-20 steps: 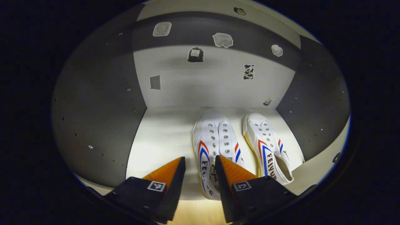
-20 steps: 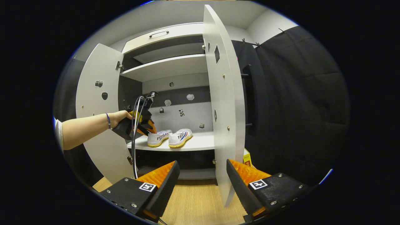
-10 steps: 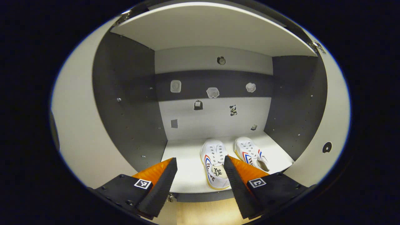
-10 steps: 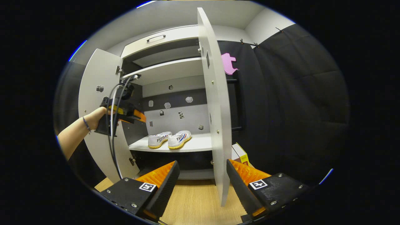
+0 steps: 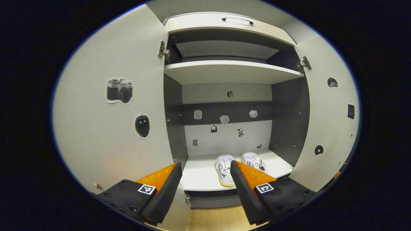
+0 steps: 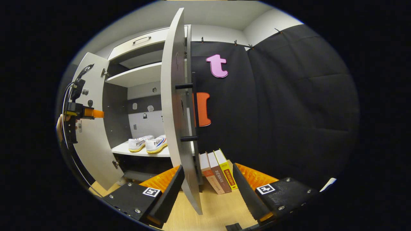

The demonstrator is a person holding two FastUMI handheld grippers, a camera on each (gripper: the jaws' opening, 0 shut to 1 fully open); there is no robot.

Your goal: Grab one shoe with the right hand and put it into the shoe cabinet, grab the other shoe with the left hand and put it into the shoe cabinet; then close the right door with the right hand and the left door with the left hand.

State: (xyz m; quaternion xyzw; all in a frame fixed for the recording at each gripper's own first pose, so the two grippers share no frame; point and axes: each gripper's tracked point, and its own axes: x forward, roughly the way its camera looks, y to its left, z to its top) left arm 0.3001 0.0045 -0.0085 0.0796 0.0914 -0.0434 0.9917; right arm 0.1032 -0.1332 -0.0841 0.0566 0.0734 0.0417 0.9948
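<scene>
Left gripper view: two white sneakers (image 5: 239, 163) sit side by side on the shoe cabinet (image 5: 231, 71) shelf, both doors open. Left gripper (image 5: 205, 179) and right gripper (image 6: 207, 183) are spread, holding nothing. Three books (image 6: 218, 170) stand near the right door (image 6: 175, 106).

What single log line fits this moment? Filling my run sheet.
white canvas shoes: on shelf | grey right door: open | left gripper: open | right gripper: open

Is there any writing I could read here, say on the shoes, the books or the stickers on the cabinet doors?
Shoes: dark letters along the side, too blurred to read.
Books: print down the spines, too small to read.
Door stickers: pictures, no words on them.
So nothing here reads clearly.
</scene>
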